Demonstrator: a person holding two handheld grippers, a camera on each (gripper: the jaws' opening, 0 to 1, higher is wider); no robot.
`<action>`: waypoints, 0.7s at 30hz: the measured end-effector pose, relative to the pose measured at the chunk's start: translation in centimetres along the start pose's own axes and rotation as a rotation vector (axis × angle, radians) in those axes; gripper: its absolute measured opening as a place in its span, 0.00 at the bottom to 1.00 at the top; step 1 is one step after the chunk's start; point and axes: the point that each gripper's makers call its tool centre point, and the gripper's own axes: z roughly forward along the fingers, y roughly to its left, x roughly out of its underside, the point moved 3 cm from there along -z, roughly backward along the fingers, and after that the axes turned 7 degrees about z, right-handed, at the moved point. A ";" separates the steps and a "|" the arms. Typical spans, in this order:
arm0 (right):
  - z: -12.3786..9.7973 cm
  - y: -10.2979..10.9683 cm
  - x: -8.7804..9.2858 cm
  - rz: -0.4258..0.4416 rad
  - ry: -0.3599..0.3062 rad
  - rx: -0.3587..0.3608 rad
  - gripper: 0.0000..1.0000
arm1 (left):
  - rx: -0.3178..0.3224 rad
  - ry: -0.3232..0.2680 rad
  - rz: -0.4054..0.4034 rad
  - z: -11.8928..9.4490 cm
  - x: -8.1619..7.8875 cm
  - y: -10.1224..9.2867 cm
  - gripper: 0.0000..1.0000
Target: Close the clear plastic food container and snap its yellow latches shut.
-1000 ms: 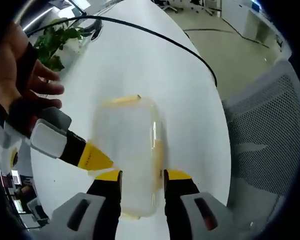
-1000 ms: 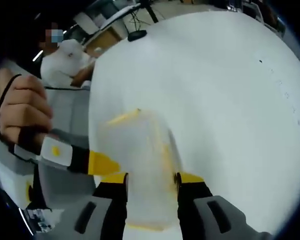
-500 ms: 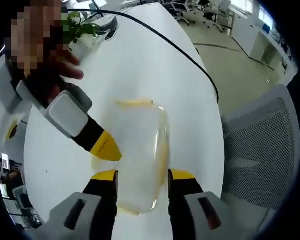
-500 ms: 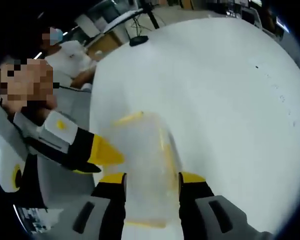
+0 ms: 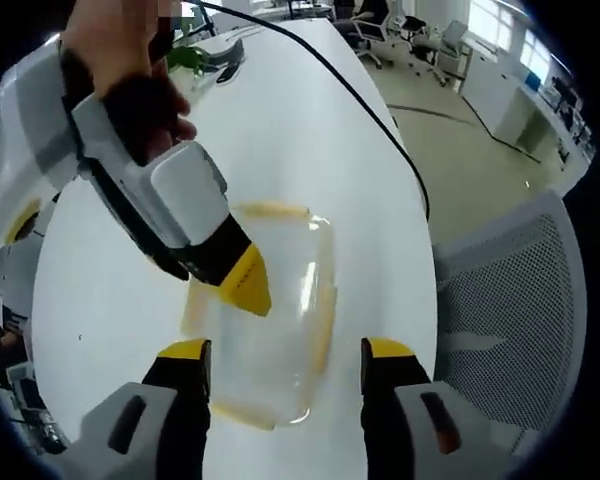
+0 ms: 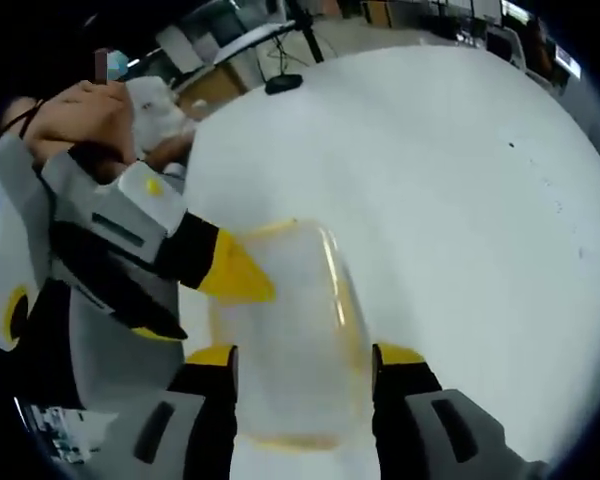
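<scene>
The clear food container (image 5: 265, 320) lies on the white bench (image 5: 280, 130) just ahead of my left tool (image 5: 285, 355), partly between its spread jaws, which stand apart on either side of it without touching. In the right gripper view the container (image 6: 285, 330) sits the same way ahead of my right tool (image 6: 305, 358), whose jaws are also spread wide with nothing held. My other tool comes in from the side in each view, its yellow tip over the near left part of the lid.

The lid looks to be lying on the box, though the plastic is so clear that I cannot tell whether it is seated all round. Yellow latches (image 5: 323, 310) run along the rim; whether any is snapped I cannot make out.

The risks as I judge them: nothing pins the box, so a sideways push on a latch would slide it across the smooth bench. Pressing on an unseated lid could tip it, or make a latch catch on only one edge. With both tools crowding the same corner, they could knock each other.
</scene>
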 end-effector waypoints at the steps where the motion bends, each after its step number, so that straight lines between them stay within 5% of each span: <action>1: 0.0 0.1 0.0 -0.001 -0.002 0.001 0.57 | -0.001 0.002 0.013 0.0 0.1 0.1 0.63; 21: -0.2 1.6 2.0 -0.077 0.014 0.043 0.77 | 0.046 0.026 0.064 0.6 2.0 1.5 0.82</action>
